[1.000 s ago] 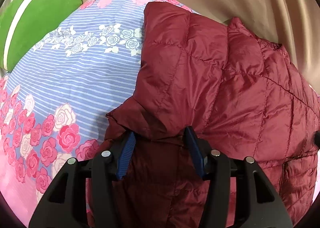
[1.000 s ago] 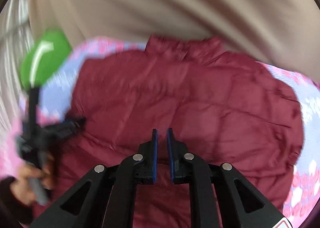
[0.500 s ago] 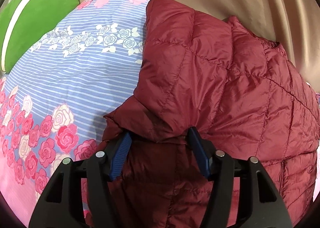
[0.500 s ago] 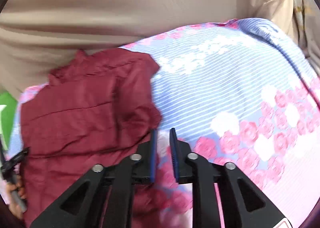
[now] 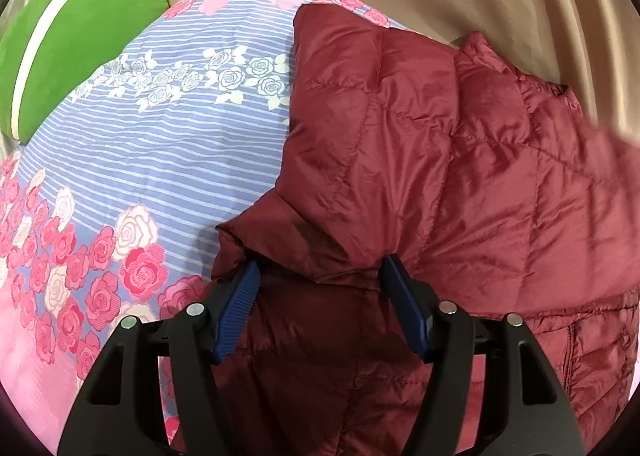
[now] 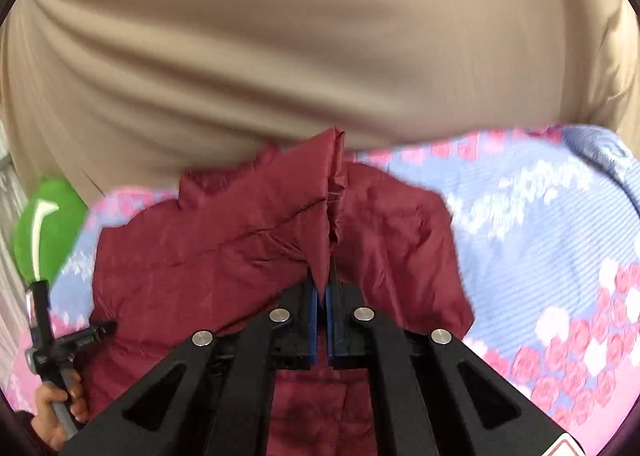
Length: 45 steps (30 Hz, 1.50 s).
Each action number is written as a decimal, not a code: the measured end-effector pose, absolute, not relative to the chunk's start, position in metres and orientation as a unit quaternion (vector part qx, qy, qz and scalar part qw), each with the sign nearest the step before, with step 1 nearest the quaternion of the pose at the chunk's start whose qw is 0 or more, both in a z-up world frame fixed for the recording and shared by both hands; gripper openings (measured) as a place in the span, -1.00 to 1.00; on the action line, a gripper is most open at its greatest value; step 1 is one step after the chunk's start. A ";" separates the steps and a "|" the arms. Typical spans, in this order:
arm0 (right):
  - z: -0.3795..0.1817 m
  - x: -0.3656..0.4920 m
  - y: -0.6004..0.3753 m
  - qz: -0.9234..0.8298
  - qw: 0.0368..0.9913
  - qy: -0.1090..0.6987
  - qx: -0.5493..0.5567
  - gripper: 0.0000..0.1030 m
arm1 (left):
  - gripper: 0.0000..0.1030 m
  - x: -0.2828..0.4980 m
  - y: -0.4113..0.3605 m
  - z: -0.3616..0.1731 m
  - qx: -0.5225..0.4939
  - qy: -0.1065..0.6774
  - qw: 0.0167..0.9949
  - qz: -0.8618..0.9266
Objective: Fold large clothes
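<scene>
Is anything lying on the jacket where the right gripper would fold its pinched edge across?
Nothing visible. The right gripper is shut on the maroon jacket, whose visible top is bare; the left gripper straddles its near-left folded part.

- The jacket (image 5: 420,160) lies on the bedspread (image 5: 160,160).
- In the left wrist view, a cushion (image 5: 76,56) sits at the bedspread's far left corner, well apart from the jacket.
- A curtain (image 6: 280,56) hangs behind the bed.
- The left tongs (image 5: 320,276) straddle the jacket's near fold.
</scene>
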State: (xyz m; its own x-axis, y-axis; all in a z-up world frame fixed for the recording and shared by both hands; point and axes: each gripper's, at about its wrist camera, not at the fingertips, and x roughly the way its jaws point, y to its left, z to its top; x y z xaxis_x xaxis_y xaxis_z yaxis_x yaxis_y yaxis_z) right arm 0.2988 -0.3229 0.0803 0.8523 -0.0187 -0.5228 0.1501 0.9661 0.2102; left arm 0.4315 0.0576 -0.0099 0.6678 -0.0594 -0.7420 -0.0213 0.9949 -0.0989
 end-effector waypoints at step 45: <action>0.080 0.330 -0.327 -0.050 0.946 0.295 0.123 -0.98 | 0.24 0.437 0.063 -0.011 -0.043 0.410 0.911 0.029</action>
State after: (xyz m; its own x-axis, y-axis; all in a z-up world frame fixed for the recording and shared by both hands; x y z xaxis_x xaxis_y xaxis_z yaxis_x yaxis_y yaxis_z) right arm 0.3295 -0.3265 0.0798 0.8215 -0.0216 -0.5698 0.1666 0.9648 0.2036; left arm 0.4373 0.0626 -0.0109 0.6627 0.0170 -0.7487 -0.0879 0.9946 -0.0552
